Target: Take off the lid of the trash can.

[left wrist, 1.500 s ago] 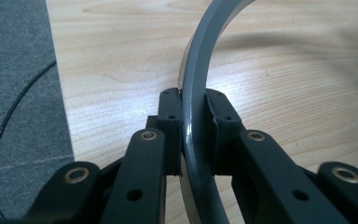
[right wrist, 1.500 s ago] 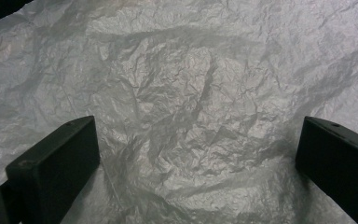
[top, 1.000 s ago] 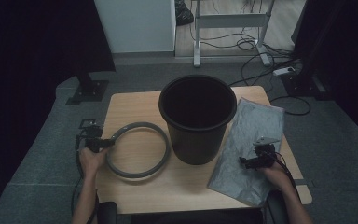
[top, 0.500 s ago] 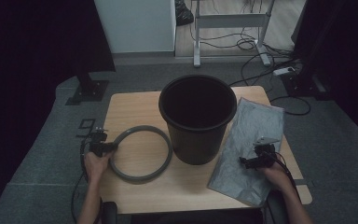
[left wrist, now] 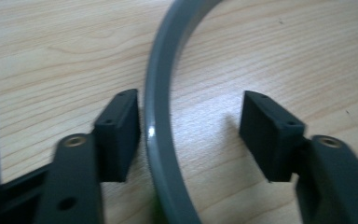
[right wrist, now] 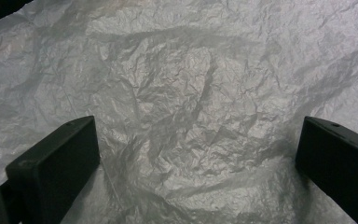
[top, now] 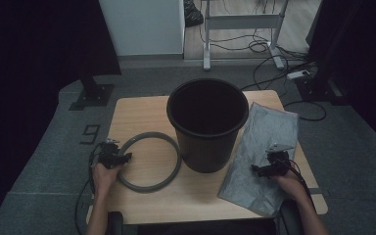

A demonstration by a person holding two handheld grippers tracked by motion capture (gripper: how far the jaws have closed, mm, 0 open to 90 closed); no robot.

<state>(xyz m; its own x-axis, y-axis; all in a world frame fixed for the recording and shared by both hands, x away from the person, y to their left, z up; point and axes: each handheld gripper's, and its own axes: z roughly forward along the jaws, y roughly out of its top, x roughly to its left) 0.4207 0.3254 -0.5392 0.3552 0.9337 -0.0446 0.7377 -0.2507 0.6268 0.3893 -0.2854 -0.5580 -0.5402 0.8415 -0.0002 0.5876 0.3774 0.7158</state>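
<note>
A grey ring (top: 149, 161) lies flat on the wooden table (top: 142, 112), left of a black bucket (top: 208, 122). My left gripper (top: 116, 159) sits at the ring's left edge. In the left gripper view its jaws have just been opening: the ring (left wrist: 161, 116) runs between them close to the left pad, with the right pad well apart, so the left gripper (left wrist: 191, 116) is open. A crumpled grey plastic bag (top: 262, 156) lies right of the bucket. My right gripper (top: 269, 169) hovers over the bag (right wrist: 191, 70) with the right gripper (right wrist: 198, 140) wide open and nothing between its jaws.
The bucket stands upright in the table's middle, between the two hands. The bag's near corner reaches the table's front right edge. Behind the table are a white cabinet (top: 142, 24), a metal desk frame (top: 245, 22) and cables (top: 293, 73) on the floor.
The left gripper slid a little right and toward the near edge with the ring, then its jaws opened and let the ring go. The right gripper kept still.
</note>
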